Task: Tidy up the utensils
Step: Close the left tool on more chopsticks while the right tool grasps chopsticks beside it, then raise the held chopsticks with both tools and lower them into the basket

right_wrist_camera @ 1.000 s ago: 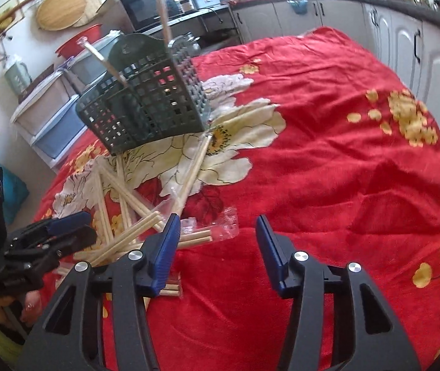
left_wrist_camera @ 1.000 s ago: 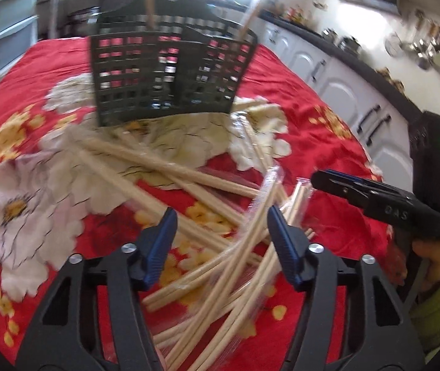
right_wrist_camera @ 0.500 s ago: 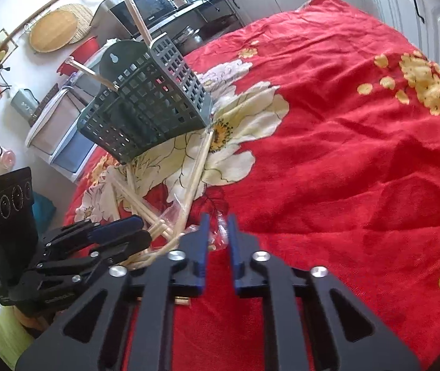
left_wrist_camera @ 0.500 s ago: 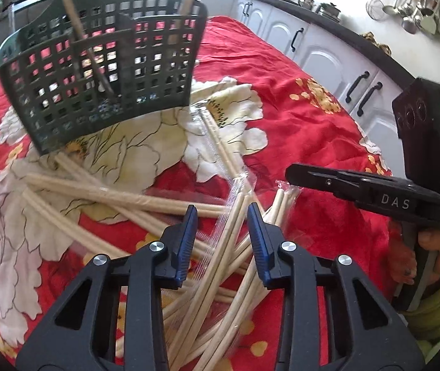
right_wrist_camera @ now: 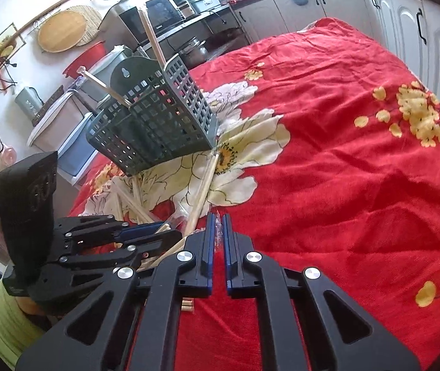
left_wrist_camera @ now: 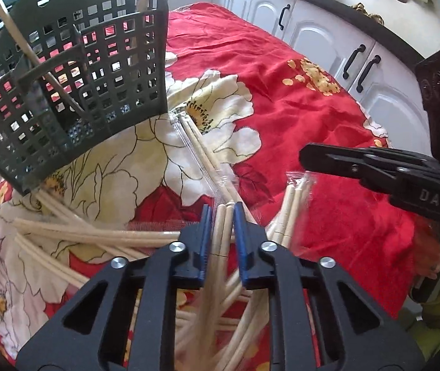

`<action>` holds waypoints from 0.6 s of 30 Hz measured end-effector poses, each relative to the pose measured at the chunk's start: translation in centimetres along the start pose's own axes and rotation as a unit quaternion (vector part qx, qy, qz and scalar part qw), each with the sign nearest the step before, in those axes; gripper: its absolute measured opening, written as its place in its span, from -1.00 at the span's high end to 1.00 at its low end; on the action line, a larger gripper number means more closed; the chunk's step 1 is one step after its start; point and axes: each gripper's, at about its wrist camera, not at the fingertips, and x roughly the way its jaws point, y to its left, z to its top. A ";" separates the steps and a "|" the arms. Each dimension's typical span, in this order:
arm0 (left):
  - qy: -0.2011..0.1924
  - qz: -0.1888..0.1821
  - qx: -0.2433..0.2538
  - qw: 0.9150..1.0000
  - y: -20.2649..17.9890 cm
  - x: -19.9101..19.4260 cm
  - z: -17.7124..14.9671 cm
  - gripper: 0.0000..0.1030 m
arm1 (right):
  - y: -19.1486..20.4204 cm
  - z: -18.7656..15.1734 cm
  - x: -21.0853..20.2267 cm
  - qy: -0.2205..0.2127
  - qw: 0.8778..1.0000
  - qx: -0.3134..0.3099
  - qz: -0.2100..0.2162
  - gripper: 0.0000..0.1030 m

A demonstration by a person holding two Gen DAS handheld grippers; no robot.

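A dark green lattice basket [left_wrist_camera: 96, 92] [right_wrist_camera: 158, 130] stands tilted on the red floral cloth, with two chopsticks [right_wrist_camera: 153, 40] sticking up out of it. Several pale wooden chopsticks [left_wrist_camera: 96, 235], some in clear plastic sleeves, lie in a pile in front of it. My left gripper [left_wrist_camera: 223, 213] is closing, and its blue pads press on a sleeved chopstick pair [left_wrist_camera: 220, 247]. My right gripper [right_wrist_camera: 218, 219] is shut, with the crinkled end of a clear wrapper [right_wrist_camera: 219, 232] pinched between its pads. In the left wrist view it [left_wrist_camera: 305, 156] sits just above a wrapped pair [left_wrist_camera: 294, 198].
The red cloth [right_wrist_camera: 343, 170] covers the whole table, which is bare on the right half. White cabinets [left_wrist_camera: 328, 31] run along the far side. A counter with appliances [right_wrist_camera: 170, 9] and storage boxes [right_wrist_camera: 74, 142] stand behind the basket. A person's green sleeve [right_wrist_camera: 0, 318] is at lower left.
My left gripper moved forward over the pile towards the basket and its jaws narrowed onto a chopstick pair. The right jaws went from wide apart to shut on the wrapper end.
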 end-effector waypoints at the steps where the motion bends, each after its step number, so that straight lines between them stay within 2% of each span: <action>1: -0.002 0.002 -0.002 1.000 0.1 -0.1 0.1 0.86 | 0.1 0.1 -0.1 -0.002 1.000 -0.002 -0.001 0.90; 18: -0.101 0.011 -0.056 0.993 3.4 -6.8 2.6 0.87 | 3.3 4.6 -4.9 -0.076 0.995 -0.068 -0.003 0.90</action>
